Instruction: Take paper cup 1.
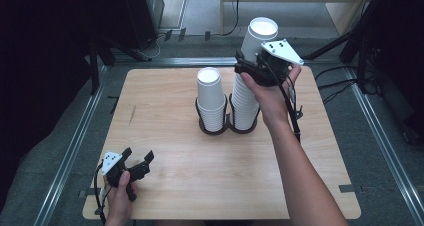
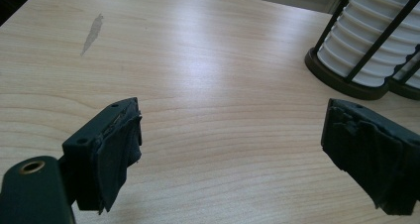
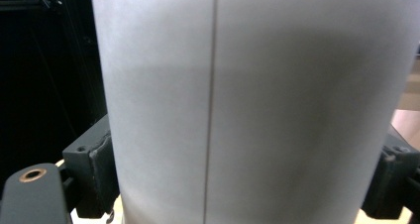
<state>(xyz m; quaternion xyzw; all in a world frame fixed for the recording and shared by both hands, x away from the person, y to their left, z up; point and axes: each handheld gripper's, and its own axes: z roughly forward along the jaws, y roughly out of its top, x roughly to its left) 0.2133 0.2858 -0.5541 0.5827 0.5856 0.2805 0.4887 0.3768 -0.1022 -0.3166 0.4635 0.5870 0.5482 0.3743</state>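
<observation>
Up at the far side of the table (image 1: 165, 151), the right gripper (image 1: 248, 68) had its jaws around the top cup (image 1: 259, 35) of the right stack (image 1: 245, 101). In the right gripper view the cup's white wall (image 3: 257, 105), with its seam running down it, stood between the two pads (image 3: 101, 169), and both pads lay against its sides, so the tool was holding the cup. That cup stood upright, well above the rest of its stack, with its open mouth up.

Both stacks sat in a black two-ring holder (image 1: 227, 128) near the middle of the table, towards its far edge. The left stack (image 1: 211, 98) was shorter and stood just beside the right one.

At the near left corner, the left gripper (image 1: 135, 161) rested low by the table edge in the person's left hand (image 1: 120, 196), well apart from the stacks. Its jaws stood wide with nothing between them; in the left gripper view bare wood (image 2: 208, 85) showed between the pads (image 2: 119, 154), and the holder's base (image 2: 346, 83) with ribbed cup rims lay at the far right.
</observation>
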